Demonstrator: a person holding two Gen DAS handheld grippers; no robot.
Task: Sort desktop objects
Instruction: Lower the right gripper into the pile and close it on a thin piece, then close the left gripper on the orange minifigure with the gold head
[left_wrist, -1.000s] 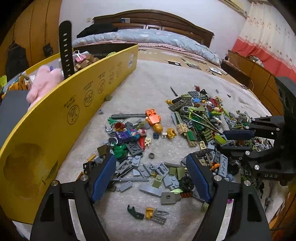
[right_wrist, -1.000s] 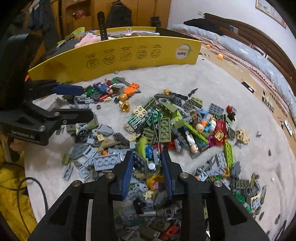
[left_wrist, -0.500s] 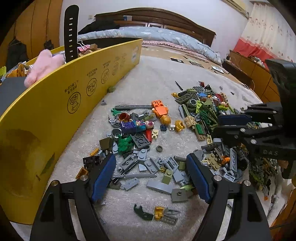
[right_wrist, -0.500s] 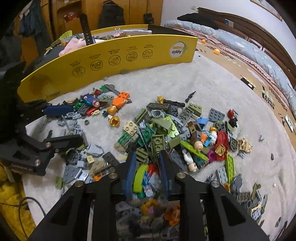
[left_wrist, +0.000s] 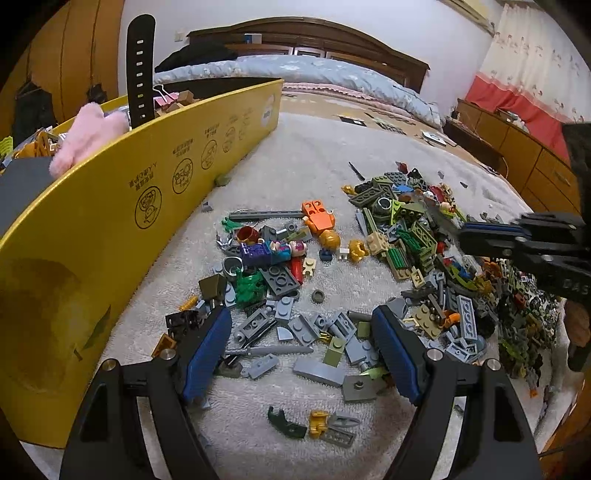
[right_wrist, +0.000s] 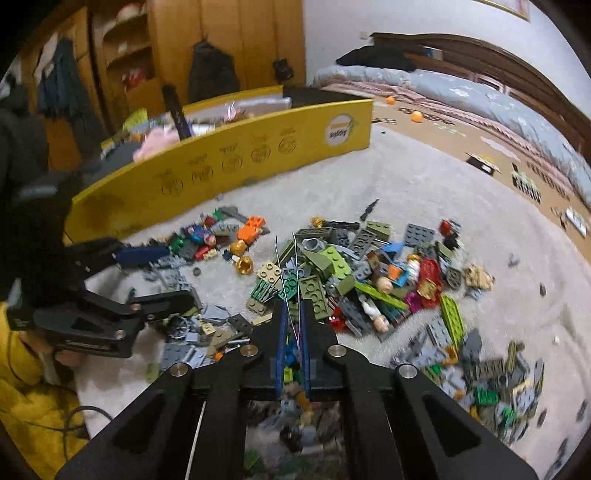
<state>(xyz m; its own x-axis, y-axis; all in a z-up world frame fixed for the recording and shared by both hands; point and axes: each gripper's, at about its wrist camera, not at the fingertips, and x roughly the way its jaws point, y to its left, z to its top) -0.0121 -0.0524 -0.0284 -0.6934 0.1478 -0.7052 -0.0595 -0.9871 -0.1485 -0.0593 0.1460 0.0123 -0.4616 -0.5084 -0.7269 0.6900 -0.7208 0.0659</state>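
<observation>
Toy bricks lie in a heap (right_wrist: 354, 280) on a pale carpet; the heap also shows in the left wrist view (left_wrist: 413, 240). My left gripper (left_wrist: 303, 336) is open and empty, low over small grey plates (left_wrist: 295, 325). My right gripper (right_wrist: 291, 325) is nearly shut above the heap, with two thin white wires (right_wrist: 286, 280) running up from between its blue pads; whether the pads pinch them is unclear. The right gripper shows in the left wrist view (left_wrist: 491, 236), and the left gripper in the right wrist view (right_wrist: 155, 273).
A long yellow cardboard box (left_wrist: 110, 206) full of odds and ends stands along the left side, also in the right wrist view (right_wrist: 236, 162). An orange piece (left_wrist: 317, 218) and a purple minifigure (left_wrist: 269, 251) lie between box and heap. A bed (left_wrist: 314, 74) is behind.
My right gripper has closed from half open to nearly shut and lifted away from the heap. My left gripper has stayed open and shifted slightly back.
</observation>
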